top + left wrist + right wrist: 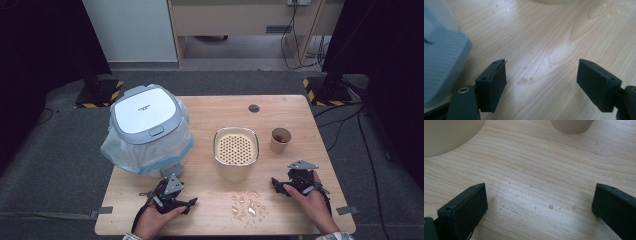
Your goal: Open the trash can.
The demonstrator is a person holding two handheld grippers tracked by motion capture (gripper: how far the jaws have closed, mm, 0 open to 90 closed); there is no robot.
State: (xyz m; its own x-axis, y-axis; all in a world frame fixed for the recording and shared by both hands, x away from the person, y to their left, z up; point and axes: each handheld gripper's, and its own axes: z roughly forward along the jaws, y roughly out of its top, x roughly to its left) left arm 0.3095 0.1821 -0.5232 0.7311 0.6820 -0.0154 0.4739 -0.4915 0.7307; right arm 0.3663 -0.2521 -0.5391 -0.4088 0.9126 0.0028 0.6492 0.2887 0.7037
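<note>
Left claw (pixel 192 202) is spread wide with nothing in it, parked right by the bagged bin (pixel 147 130). Wet shards (pixel 247 205) lie on the tabletop (pixel 210 110) between both claws, so they could skid. Right claw (pixel 274 184), also released, could knock the cup (pixel 280 140).

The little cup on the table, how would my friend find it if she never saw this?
Start at the wooden table and find the big white bin with the plastic bag at its left. Go right past the cream container with the holey top. Just beyond it stands the little cup: brown paper, open-topped, the smallest thing standing there.
</note>
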